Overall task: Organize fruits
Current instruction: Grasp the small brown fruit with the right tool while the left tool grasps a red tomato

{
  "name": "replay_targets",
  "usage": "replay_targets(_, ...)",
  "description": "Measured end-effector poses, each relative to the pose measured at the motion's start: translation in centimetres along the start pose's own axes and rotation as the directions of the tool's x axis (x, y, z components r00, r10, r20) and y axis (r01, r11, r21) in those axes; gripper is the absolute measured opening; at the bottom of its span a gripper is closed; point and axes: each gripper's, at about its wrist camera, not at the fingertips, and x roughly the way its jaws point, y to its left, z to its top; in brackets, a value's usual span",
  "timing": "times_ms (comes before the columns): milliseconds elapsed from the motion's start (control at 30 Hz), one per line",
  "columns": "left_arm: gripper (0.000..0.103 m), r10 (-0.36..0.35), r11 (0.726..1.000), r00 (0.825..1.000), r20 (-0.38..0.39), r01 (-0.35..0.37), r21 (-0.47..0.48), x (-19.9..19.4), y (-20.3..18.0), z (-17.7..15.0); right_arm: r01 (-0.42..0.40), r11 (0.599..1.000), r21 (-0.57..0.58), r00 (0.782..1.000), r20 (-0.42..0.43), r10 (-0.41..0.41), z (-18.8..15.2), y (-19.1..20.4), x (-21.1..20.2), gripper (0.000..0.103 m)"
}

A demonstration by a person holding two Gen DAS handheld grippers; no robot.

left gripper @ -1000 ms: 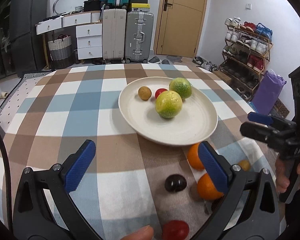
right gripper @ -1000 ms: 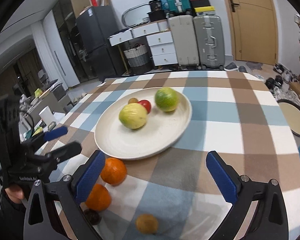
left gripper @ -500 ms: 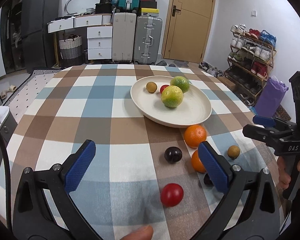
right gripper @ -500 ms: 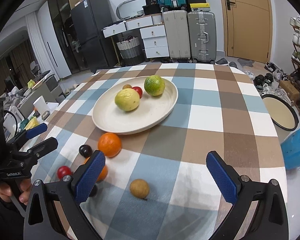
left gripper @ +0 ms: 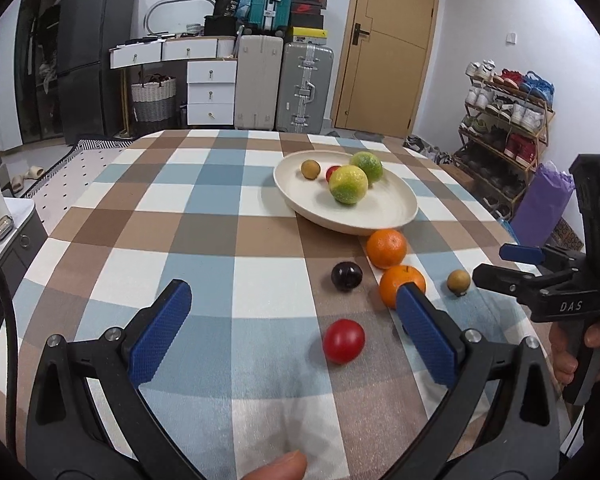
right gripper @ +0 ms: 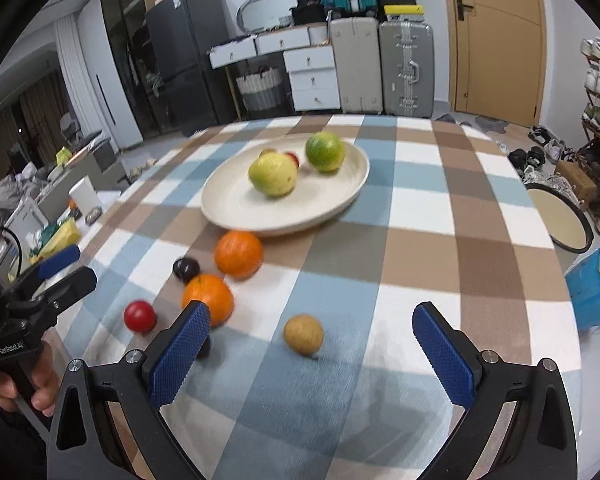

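Note:
A cream plate [left gripper: 396,216] [right gripper: 236,204] on the checked tablecloth holds a yellow-green citrus [left gripper: 348,189], a green citrus [left gripper: 367,166], a small red fruit and a small brown fruit [left gripper: 310,169]. Loose on the cloth lie two oranges [left gripper: 386,248] [left gripper: 400,284], a dark plum [left gripper: 346,276], a red fruit [left gripper: 343,340] [right gripper: 139,316] and a small brown fruit [left gripper: 458,280] [right gripper: 303,335]. My left gripper [left gripper: 292,332] is open and empty above the near cloth. My right gripper [right gripper: 310,344] is open and empty, the brown fruit lying between its fingers' line.
The table's right edge drops to a blue box [right gripper: 592,292] and a round tray [right gripper: 560,216] on the floor. A shoe rack [left gripper: 504,120] stands right, suitcases [left gripper: 284,84] and drawers behind the table.
Both grippers have drawn back and up from the plate toward the near table edge. More loose fruit has come into view. No fruit has moved.

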Motion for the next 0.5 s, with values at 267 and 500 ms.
replay_targets(267, 0.102, -0.018, 0.999, 0.995, -0.093, 0.022, 0.040, 0.9, -1.1, -1.1, -0.014, 1.000, -0.019, 0.999, -0.050, 0.013, -0.6, 0.1, 0.9, 0.100)
replay_targets(500, 0.102, -0.017, 0.998, 0.984, -0.178, 0.028, 0.060, 2.9, -1.6, -2.0, -0.031, 0.999, -0.022, 0.993, -0.113, 0.028, -1.4, 0.1, 2.3, 0.080)
